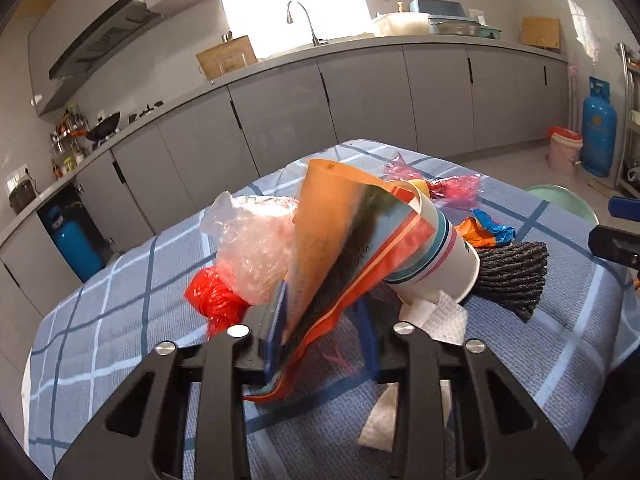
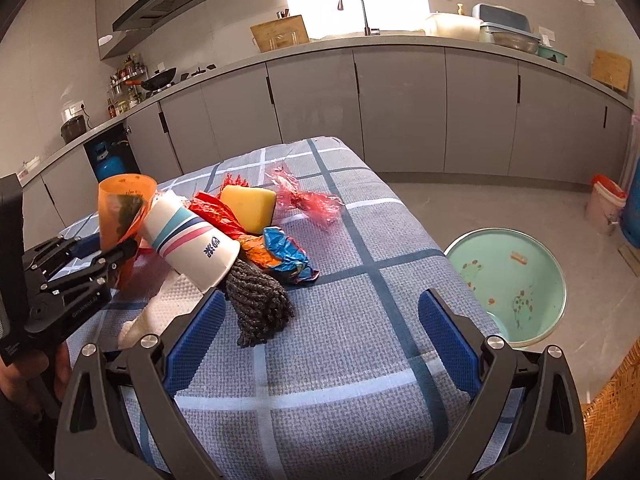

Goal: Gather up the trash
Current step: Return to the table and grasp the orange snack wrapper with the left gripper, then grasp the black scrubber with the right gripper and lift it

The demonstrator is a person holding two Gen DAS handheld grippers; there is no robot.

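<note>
Left wrist view shows the left tongs (image 1: 320,344) with an orange snack bag (image 1: 332,240) between their blue pads; the left pad presses on the bag's lower edge, but the right pad looks apart from it, so I cannot tell if the grip is firm. The bag stands up from the tongs, curled like a cone. Behind it, on the tabletop (image 1: 120,300) with a blue checked cloth, lies a pile of trash: a clear crumpled plastic bag (image 1: 252,248), a red plastic bag (image 1: 216,300), a striped paper cup (image 1: 436,264) on its side, a white tissue (image 1: 440,316) under the cup, and a dark knitted cloth (image 1: 512,272) just beside the cup.

Right wrist view shows the right tongs (image 2: 324,340) spread wide above the tabletop, holding nothing. Near the pile are a yellow sponge (image 2: 250,204), a blue and orange wrapper (image 2: 288,256) and a pink wrapper (image 2: 308,200). A green basin (image 2: 516,244) stands on the floor beside the tabletop.
</note>
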